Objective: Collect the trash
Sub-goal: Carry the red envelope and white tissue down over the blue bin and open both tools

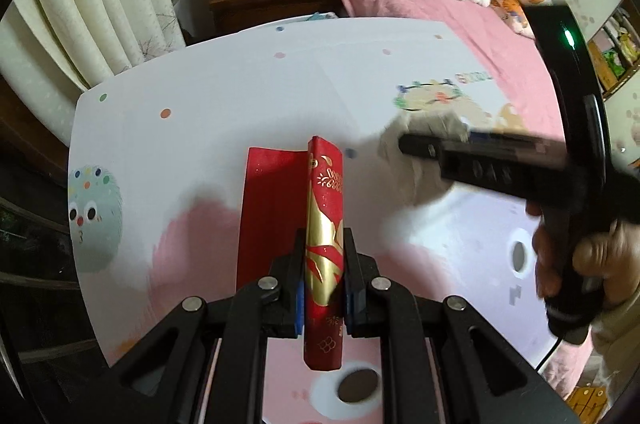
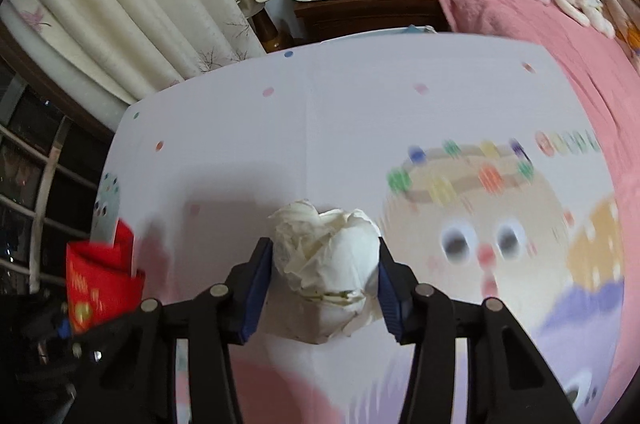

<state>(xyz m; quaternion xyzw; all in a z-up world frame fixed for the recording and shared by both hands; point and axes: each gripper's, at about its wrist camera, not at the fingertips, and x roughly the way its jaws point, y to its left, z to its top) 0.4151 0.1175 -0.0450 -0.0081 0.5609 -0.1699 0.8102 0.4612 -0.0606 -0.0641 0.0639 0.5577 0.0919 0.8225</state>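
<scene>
We pinch the red envelope (image 1: pixel 324 224) at centre frame in our left gripper (image 1: pixel 324 288); our right gripper (image 2: pixel 326 264) seems clamped on the tissue wad (image 2: pixel 326 260), though blurred. Next: lift both clear, then find a bin.

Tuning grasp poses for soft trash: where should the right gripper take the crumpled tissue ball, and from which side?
Grip the tissue ball across its widest middle, coming from above, tilted steeply down at the table. It is a rounded, squashy wad with no edge or handle, so opposite flanks are the only firm hold. The right gripper already straddles it that way, pads at both sides.
</scene>
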